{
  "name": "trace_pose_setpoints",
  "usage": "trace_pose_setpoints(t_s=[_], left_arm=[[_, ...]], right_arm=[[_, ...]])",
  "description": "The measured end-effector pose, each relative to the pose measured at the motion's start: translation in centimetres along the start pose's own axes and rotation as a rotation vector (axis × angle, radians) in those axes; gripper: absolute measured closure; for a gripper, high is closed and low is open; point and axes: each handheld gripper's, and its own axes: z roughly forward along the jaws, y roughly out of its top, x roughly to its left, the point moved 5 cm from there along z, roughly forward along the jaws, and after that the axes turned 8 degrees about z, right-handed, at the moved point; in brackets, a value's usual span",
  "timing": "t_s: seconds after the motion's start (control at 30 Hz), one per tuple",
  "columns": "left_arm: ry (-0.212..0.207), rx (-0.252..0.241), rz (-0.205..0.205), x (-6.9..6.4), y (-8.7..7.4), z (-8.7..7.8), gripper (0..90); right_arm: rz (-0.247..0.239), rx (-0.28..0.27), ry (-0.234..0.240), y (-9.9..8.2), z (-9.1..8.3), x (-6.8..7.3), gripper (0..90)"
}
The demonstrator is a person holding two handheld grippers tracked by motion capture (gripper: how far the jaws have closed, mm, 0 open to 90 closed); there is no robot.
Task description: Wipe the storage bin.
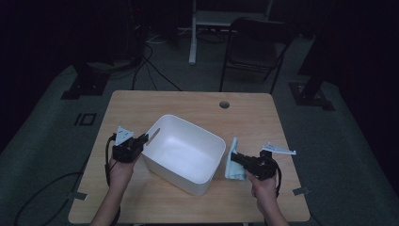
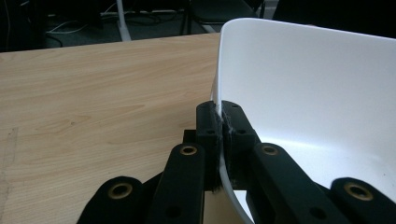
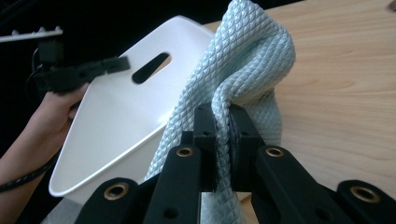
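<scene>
Left gripper (image 2: pixel 223 140): jaws pinch the rim of the white tub (image 1: pixel 188 146), which stands mid-table (image 1: pixel 141 101). Right gripper (image 3: pixel 223 140): jaws clamp a fold of the pale blue cloth (image 3: pixel 247 70), held just beside the tub's right wall

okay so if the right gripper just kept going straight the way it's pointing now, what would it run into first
Most likely the white bin. The right gripper, its jaws shut on the light blue cloth, points toward the bin's near wall, and the cloth would press against it first. The gap is hard to judge.
</scene>
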Motion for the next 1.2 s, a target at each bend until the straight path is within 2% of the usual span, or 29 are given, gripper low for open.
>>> trace_pose_setpoints(t_s=[0.2, 0.5, 0.8, 1.2], left_arm=[[-0.008, -0.001, 0.004, 0.0, 0.0, 0.0, 86.5], [-0.029, 0.003, 0.022, 0.0, 0.0, 0.1, 86.1], [-0.029, 0.004, 0.023, 0.0, 0.0, 0.1, 86.1], [-0.025, -0.002, 0.021, -0.1, 0.0, 0.1, 86.0]], right_arm=[[-0.015, 0.029, 0.001, -0.5, 1.6, 0.4, 83.7], [-0.045, 0.034, -0.053, -0.7, 2.6, 0.0, 83.7], [-0.007, 0.077, -0.09, -1.9, 3.7, -1.7, 83.7], [0.049, 0.175, -0.152, -4.2, 5.6, -4.2, 83.8]])
